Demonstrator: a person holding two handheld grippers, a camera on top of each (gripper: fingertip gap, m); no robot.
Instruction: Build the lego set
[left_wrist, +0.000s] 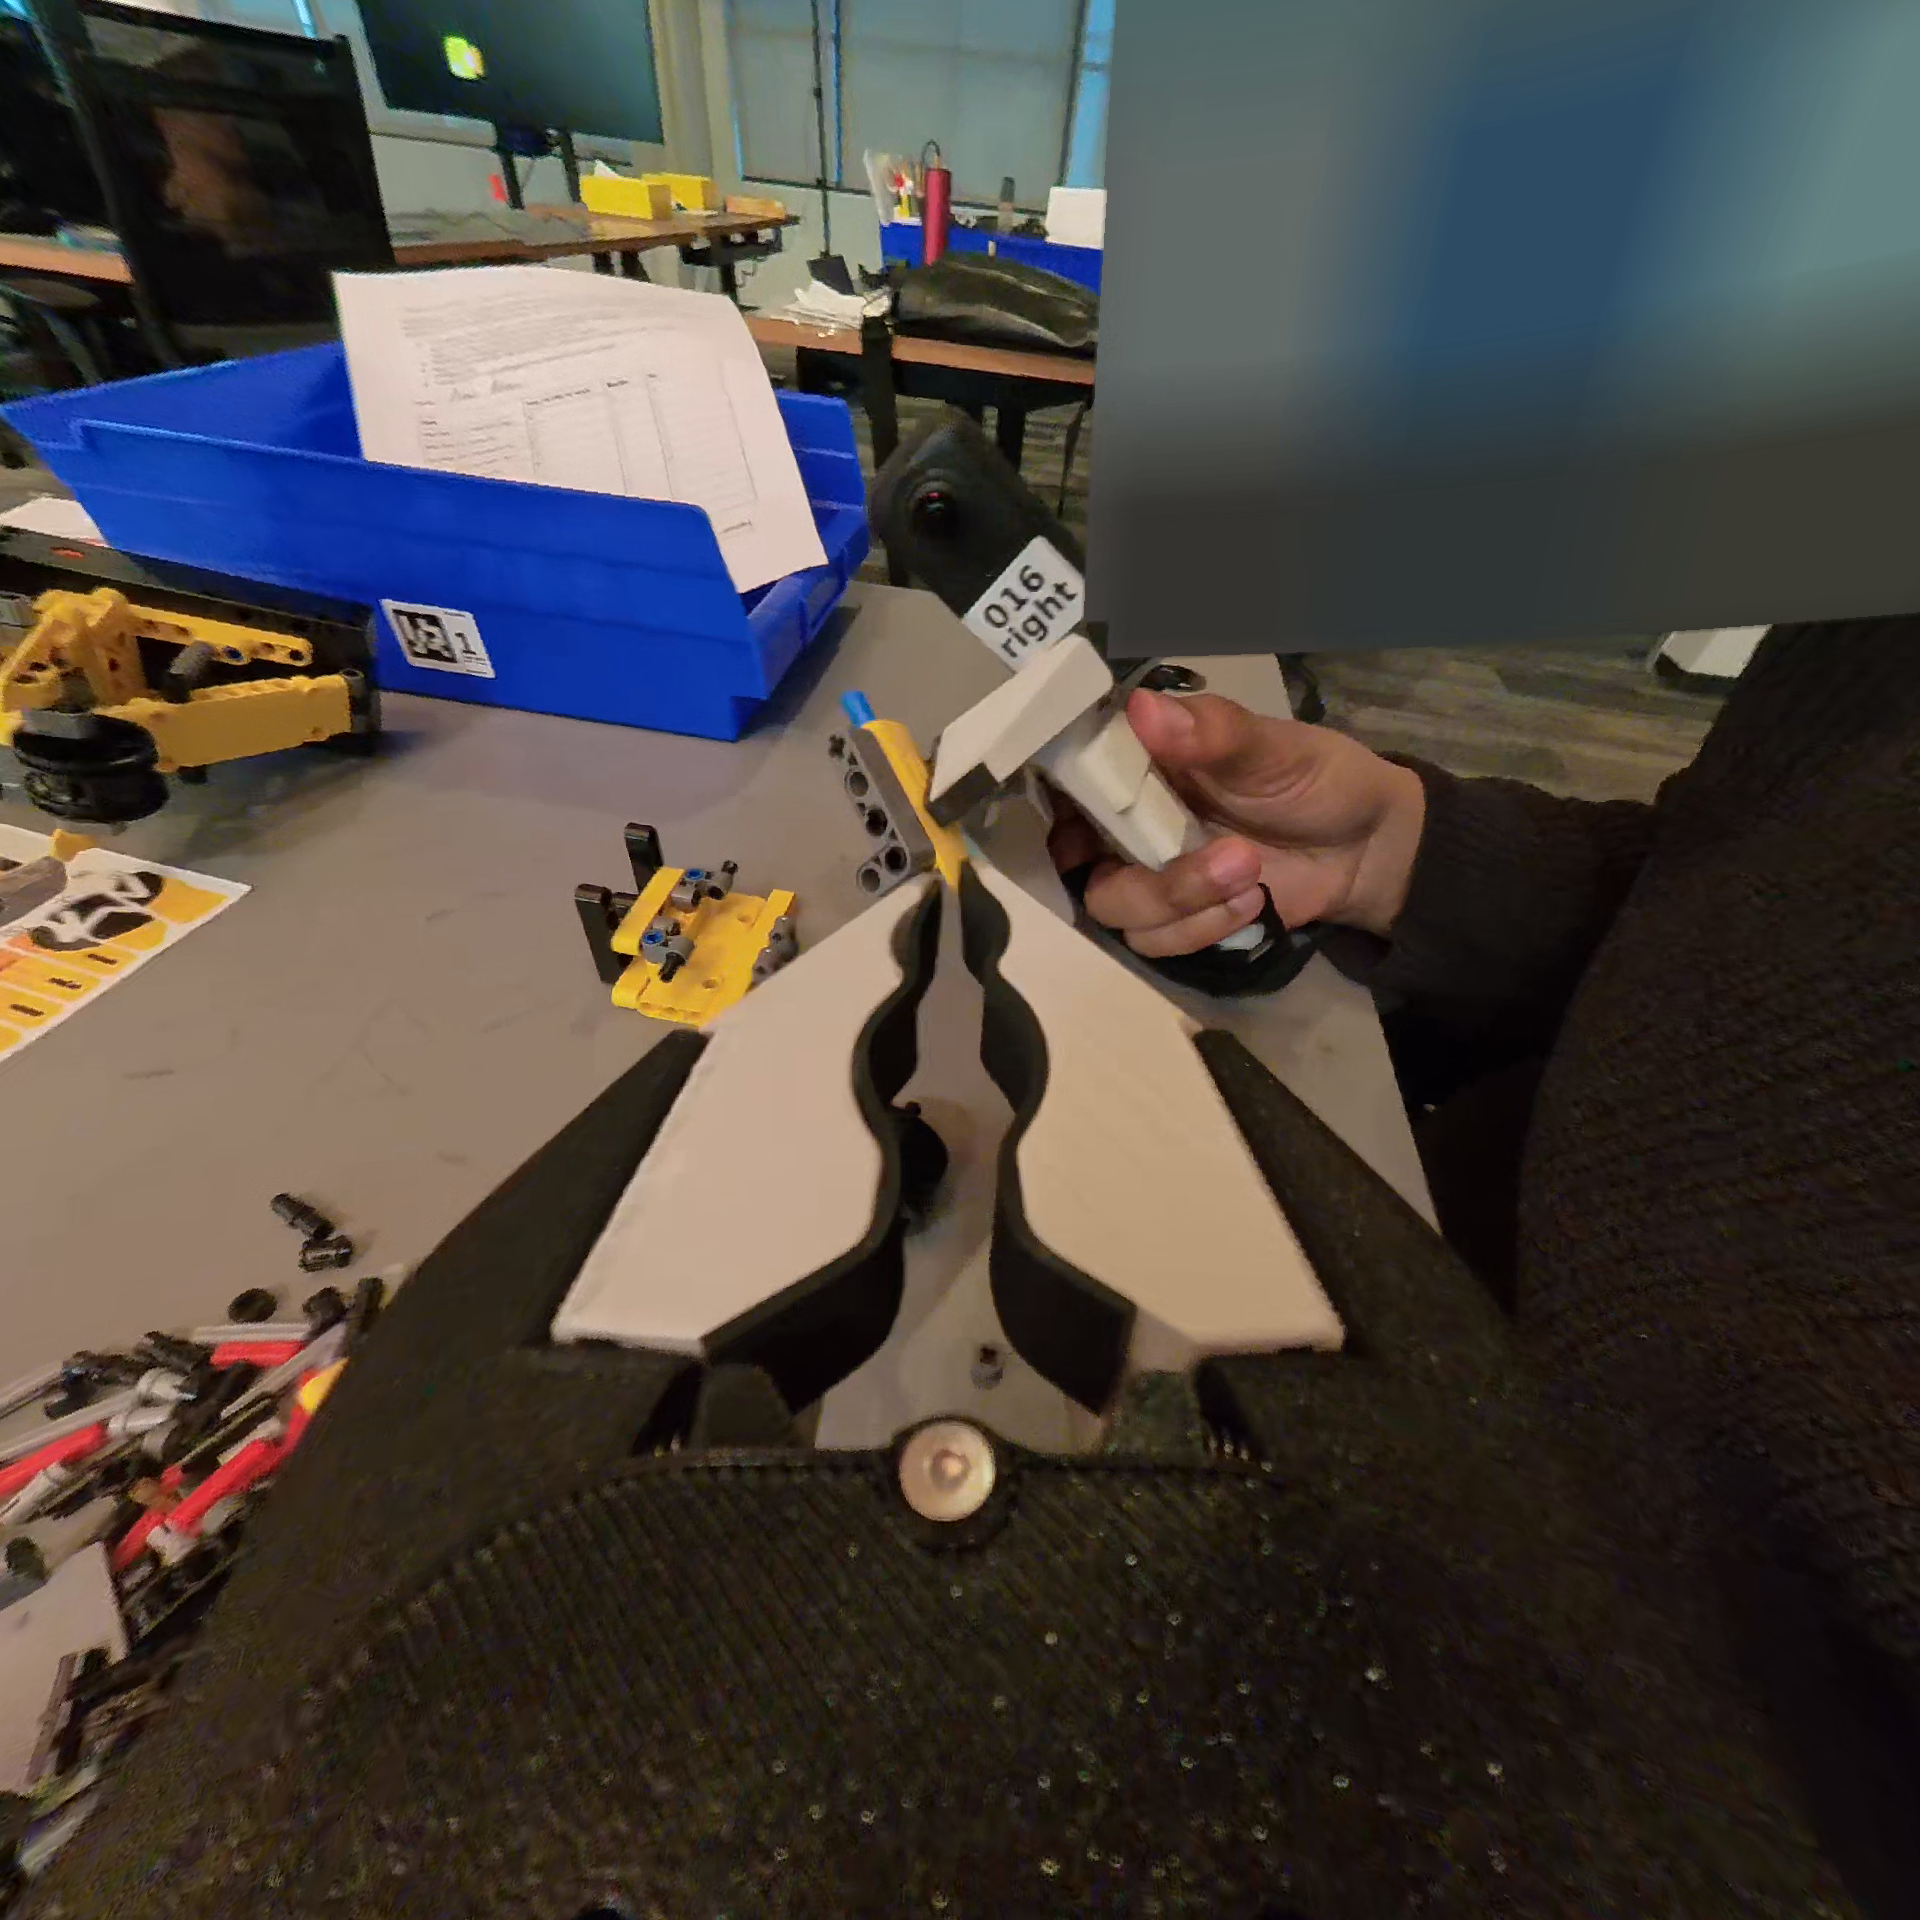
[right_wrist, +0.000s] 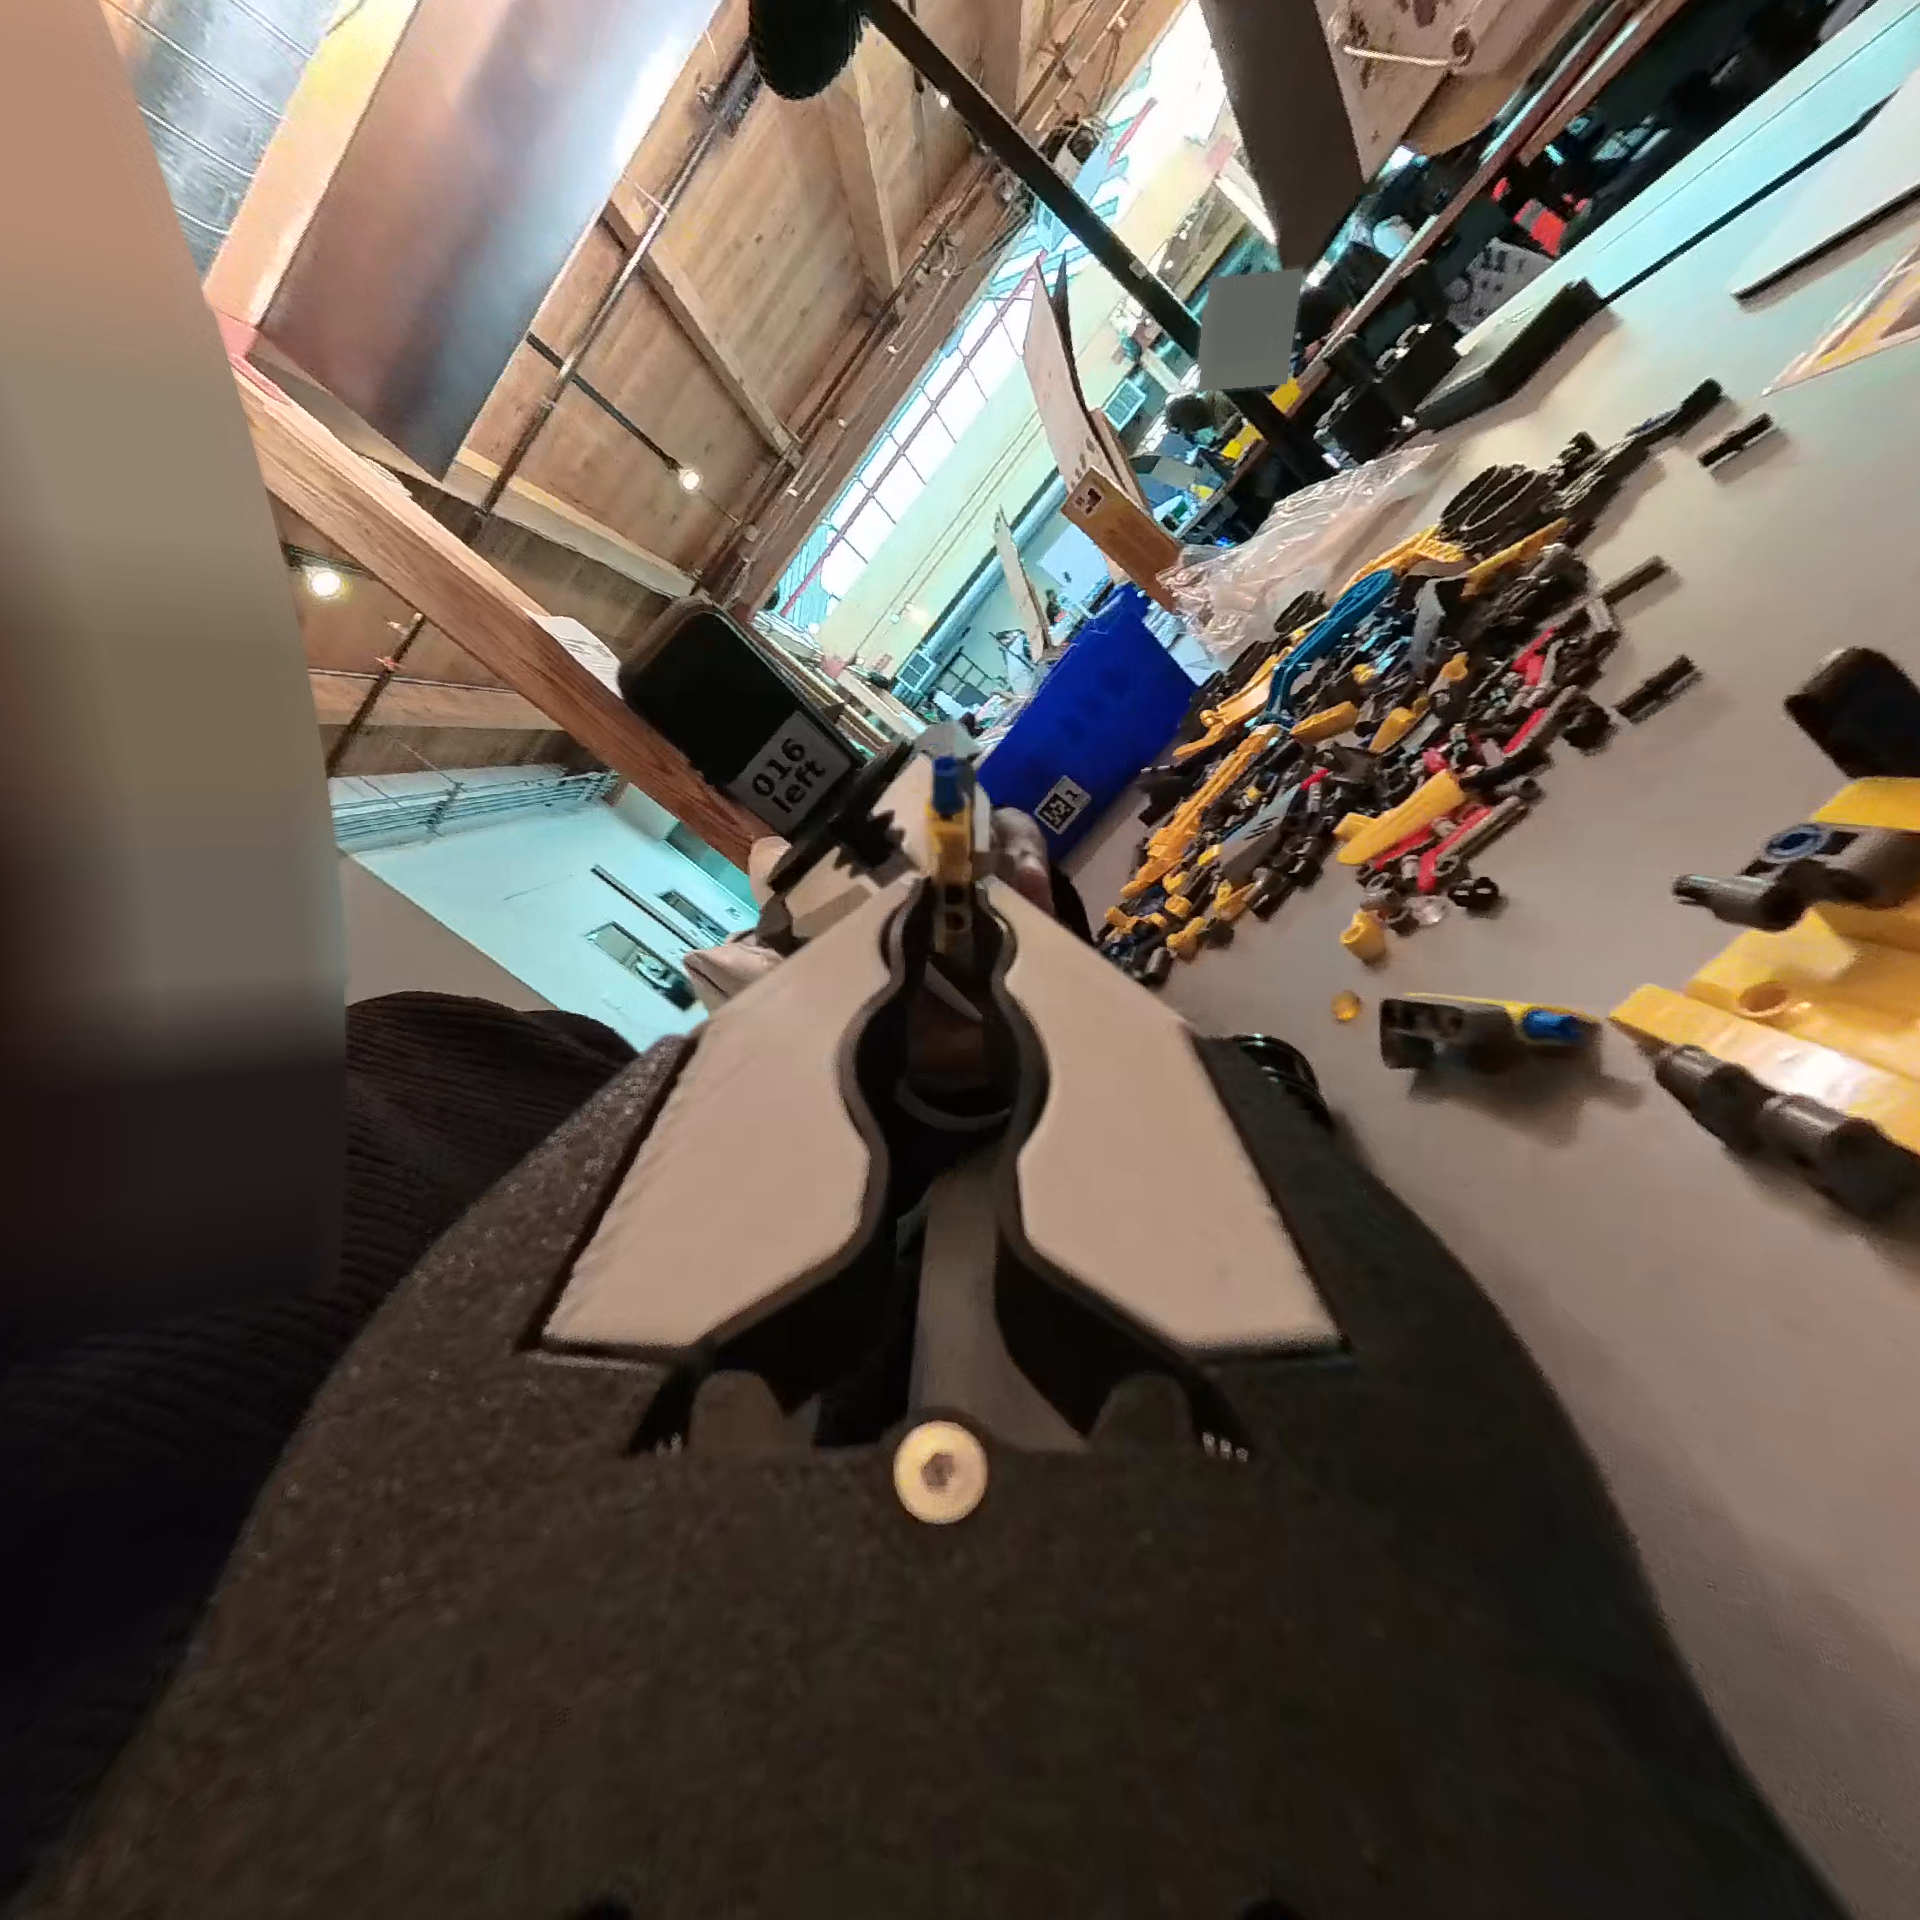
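Note:
My left gripper (left_wrist: 949, 888) is shut, and its tips pinch the near end of a small yellow-and-grey beam assembly (left_wrist: 891, 805) with a blue pin on top, held above the grey table (left_wrist: 416, 1091). A hand (left_wrist: 1278, 821) holds the right gripper, whose white finger (left_wrist: 1023, 727) presses on the same assembly from the right. In the right wrist view my right gripper (right_wrist: 951, 899) is shut on that assembly (right_wrist: 948, 836), and its blue pin pokes out past the tips. The left gripper shows just behind it, partly hidden.
A blue bin (left_wrist: 468, 561) holding a paper sheet (left_wrist: 561, 405) stands at the back. A yellow sub-assembly (left_wrist: 698, 940) lies mid-table, and a larger yellow-and-black model (left_wrist: 156, 686) sits at the left. A pile of loose parts (left_wrist: 156, 1413) and a sticker sheet (left_wrist: 83, 935) lie at the near left.

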